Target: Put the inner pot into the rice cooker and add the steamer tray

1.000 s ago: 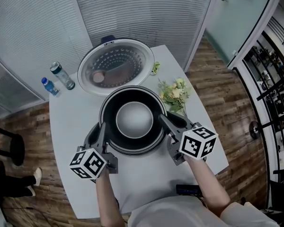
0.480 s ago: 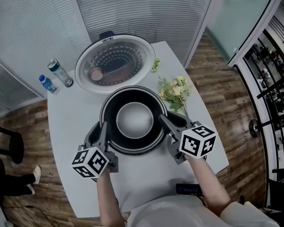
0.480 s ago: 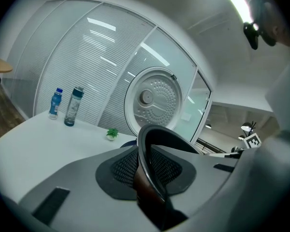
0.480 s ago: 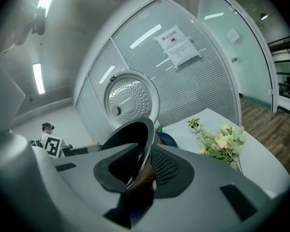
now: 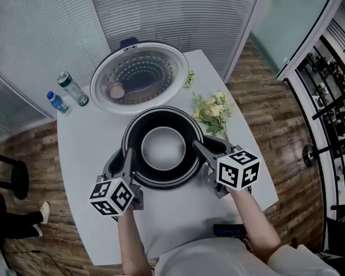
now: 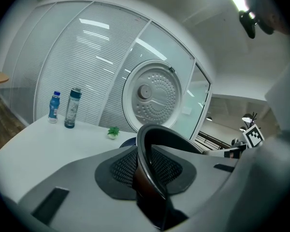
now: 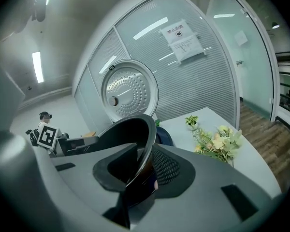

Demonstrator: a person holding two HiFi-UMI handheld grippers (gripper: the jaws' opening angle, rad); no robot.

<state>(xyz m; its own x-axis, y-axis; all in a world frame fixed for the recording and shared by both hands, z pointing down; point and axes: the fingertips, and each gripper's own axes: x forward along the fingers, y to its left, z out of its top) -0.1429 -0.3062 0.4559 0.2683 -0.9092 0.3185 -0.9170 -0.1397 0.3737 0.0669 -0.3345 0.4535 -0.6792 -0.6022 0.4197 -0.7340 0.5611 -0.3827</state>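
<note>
Inside the rice cooker [image 5: 155, 68] sits the inner pot [image 5: 163, 148]. To steady it, the left gripper [image 5: 127, 156] pinches its rim; the right gripper [image 5: 196, 146], rim between its jaws, has just been opening to let go.

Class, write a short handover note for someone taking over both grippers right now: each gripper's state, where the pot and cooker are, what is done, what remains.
Left gripper: jaws shut on the left rim of the inner pot.
Right gripper: jaws have just been opening, right rim between them; whether the pads press is unclear.
The inner pot sits low in the rice cooker, lid open behind; full seating cannot be told.
Done: the pot is in the cooker.
Left: release both sides, then add the steamer tray, which shows in no view.
</note>
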